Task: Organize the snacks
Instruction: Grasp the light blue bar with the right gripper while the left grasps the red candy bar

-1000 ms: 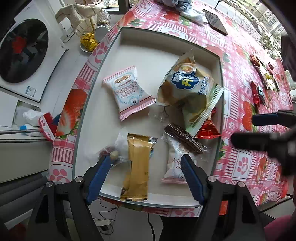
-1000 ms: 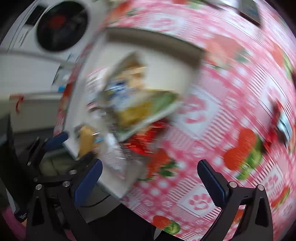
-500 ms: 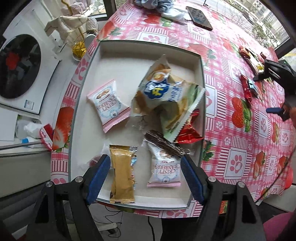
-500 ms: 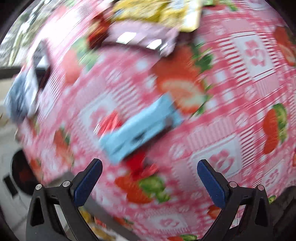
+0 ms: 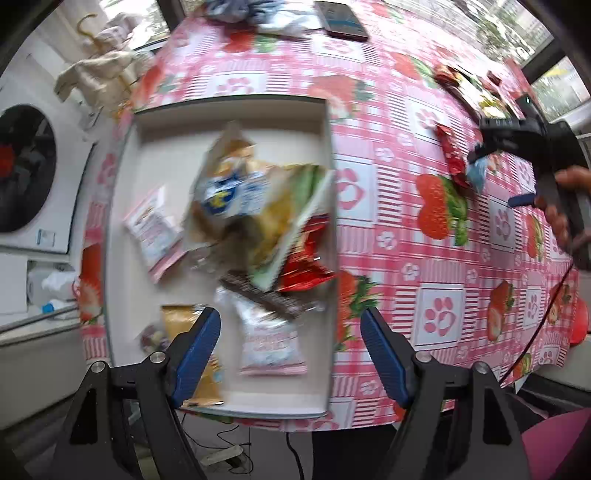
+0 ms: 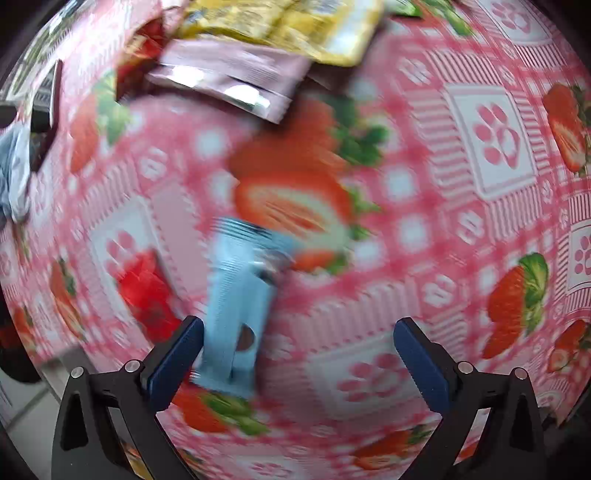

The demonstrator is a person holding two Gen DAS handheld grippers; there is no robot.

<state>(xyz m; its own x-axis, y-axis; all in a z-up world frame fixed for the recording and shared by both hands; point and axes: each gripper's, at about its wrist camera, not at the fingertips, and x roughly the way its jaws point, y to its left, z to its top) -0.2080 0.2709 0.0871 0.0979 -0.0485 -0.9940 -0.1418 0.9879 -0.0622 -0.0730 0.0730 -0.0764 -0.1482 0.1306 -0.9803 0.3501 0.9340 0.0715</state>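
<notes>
The left gripper [image 5: 290, 343] hangs wide open and empty over the tray [image 5: 229, 107] of heaped snacks [image 5: 255, 206]. The right gripper [image 6: 297, 354], also open, stands over a blue packet [image 6: 236, 306] on the tablecloth [image 6: 424, 229], beside its left finger

A table covered with a pink checked cloth [image 5: 436, 258] printed with strawberries and paw prints carries a shallow white tray [image 5: 328, 206] near its front edge, and the tray is filled with a loose heap of snack packets. Farther back on the cloth lie a dark phone [image 5: 341, 20] and a bundle of grey-blue cloth [image 5: 236, 7]. Off to the right a light blue packet [image 6: 236, 314] lies just beside a red wrapper [image 6: 146, 288], with a pale pink packet [image 6: 229, 74] and a yellow packet [image 6: 280, 22] overlapping in a further small pile.
</notes>
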